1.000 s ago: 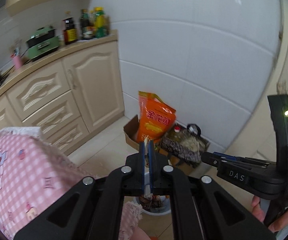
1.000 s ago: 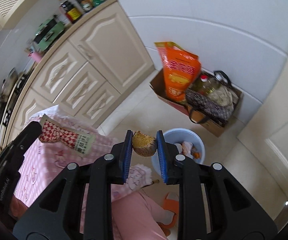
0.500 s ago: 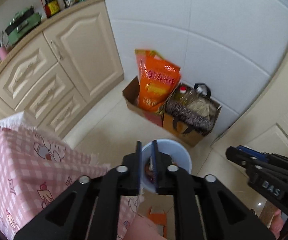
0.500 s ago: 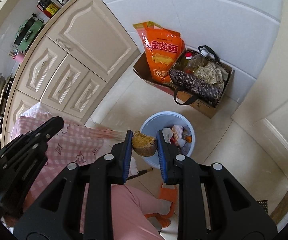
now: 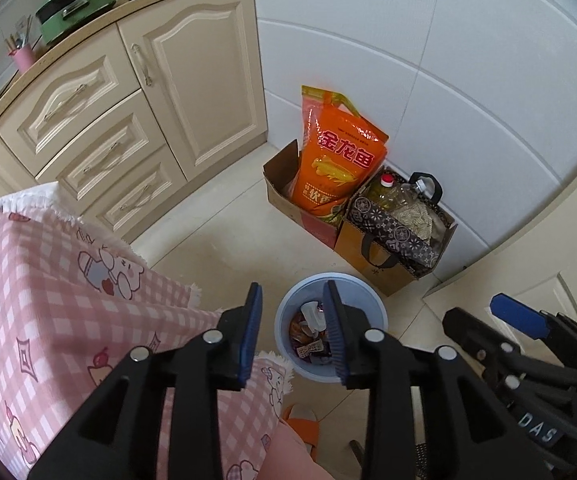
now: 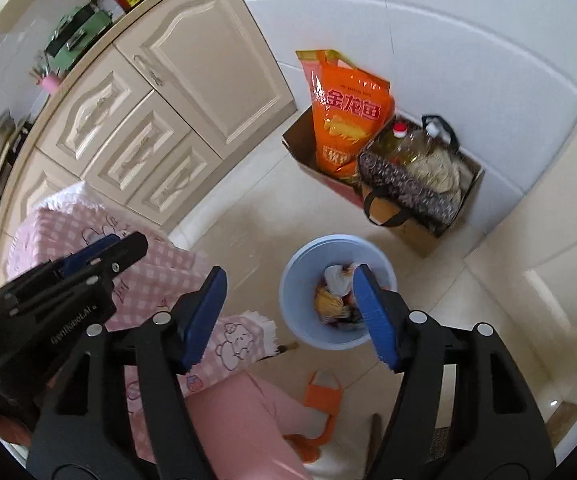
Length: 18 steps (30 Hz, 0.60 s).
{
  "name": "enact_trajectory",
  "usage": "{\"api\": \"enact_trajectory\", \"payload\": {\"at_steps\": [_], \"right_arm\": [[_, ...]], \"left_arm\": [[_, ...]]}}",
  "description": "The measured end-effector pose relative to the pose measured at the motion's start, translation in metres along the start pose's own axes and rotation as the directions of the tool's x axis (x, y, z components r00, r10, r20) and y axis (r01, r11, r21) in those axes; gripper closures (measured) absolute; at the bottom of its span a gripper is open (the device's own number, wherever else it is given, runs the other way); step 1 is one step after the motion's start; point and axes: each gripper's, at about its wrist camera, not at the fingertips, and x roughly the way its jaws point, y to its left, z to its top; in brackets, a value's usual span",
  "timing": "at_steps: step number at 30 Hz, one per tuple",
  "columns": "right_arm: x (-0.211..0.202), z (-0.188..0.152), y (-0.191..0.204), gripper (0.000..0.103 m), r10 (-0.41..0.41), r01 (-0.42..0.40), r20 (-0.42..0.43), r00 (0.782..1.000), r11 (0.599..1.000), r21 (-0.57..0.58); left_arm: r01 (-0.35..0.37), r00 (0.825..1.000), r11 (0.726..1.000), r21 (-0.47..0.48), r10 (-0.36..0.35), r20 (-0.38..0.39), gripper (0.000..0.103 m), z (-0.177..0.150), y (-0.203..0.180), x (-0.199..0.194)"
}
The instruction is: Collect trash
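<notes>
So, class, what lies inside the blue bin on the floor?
The blue bin holds crumpled wrappers and white scraps. Lower layers are covered, and a tong finger hides part.

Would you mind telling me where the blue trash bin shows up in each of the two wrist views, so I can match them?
Left wrist view: the blue trash bin sits low and centre on the floor, partly behind one finger of the left gripper.
Right wrist view: the bin is centre-right, behind one finger of the right gripper.
Shared landmark: the orange bag in the cardboard box by the tiled wall, beyond the bin.
</notes>
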Motion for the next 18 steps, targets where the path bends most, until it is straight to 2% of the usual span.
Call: {"api": "enact_trajectory", "payload": {"at_steps": [9, 18], "right_arm": [[-0.006, -0.008, 0.003, 0.038, -0.007, 0.007, -0.012, 1.000, 1.000, 0.005], [-0.032, -0.017, 0.005, 0.038, -0.017, 0.017, 0.034, 0.999, 1.000, 0.007]], "left_arm": [[-0.006, 0.999, 1.000, 0.021, 0.005, 0.042, 0.071, -0.004, -0.006, -0.011], [-0.002, 0.997, 0.999, 0.051, -0.002, 0.083, 0.071, -0.012, -0.017, -0.029]]}}
